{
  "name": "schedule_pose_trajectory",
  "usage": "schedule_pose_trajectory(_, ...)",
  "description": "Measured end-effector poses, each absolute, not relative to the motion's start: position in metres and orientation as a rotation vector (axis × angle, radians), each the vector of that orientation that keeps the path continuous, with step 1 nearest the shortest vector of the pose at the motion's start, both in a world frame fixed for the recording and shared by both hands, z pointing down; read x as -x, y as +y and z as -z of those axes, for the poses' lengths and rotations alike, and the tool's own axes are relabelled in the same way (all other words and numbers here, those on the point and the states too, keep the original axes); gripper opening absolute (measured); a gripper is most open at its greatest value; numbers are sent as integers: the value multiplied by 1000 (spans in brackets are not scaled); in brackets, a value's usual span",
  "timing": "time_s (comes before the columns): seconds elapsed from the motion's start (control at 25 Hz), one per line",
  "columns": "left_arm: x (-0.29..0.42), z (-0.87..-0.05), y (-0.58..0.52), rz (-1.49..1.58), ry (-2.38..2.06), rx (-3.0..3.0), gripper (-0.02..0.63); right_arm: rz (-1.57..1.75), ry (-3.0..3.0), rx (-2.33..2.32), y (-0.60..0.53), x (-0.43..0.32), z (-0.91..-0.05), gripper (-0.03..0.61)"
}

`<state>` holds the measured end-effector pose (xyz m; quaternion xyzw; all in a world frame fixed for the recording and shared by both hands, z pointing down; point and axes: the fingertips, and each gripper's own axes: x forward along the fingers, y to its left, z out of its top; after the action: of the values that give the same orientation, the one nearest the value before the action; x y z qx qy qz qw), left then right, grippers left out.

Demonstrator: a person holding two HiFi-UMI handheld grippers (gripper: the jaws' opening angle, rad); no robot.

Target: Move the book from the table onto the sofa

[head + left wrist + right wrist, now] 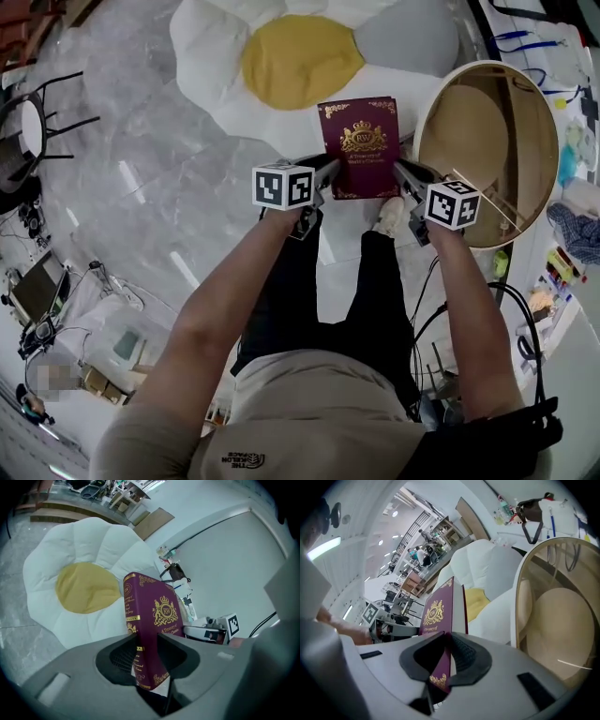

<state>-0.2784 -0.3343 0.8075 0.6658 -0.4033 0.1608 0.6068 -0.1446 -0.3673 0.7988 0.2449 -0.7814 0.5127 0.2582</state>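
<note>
Head view steeply down; gripper views share book [154,620].

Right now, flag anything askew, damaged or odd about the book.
No damage. The book is clamped at its spine by the left gripper; the right gripper seems to pinch only its front cover, so it could swing open.

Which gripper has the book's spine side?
The left gripper: its jaws clamp the book at the gold-lettered spine; the right gripper clamps the page-edge side.

Maroon book [361,145] with gold crest; white-and-yellow sofa [281,66].
</note>
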Motion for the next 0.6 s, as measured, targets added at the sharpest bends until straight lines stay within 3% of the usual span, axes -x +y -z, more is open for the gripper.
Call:
schedule_pose_trajectory(0.28,346,-827,-342,-350,-984,-1528,133,-1425,-2091,-642,-367,208,-824,49)
schedule_pose_trajectory(0.6,368,-876,-359,-329,-943,-1534,133,-1483,-2011,-699,-367,232,-876,49)
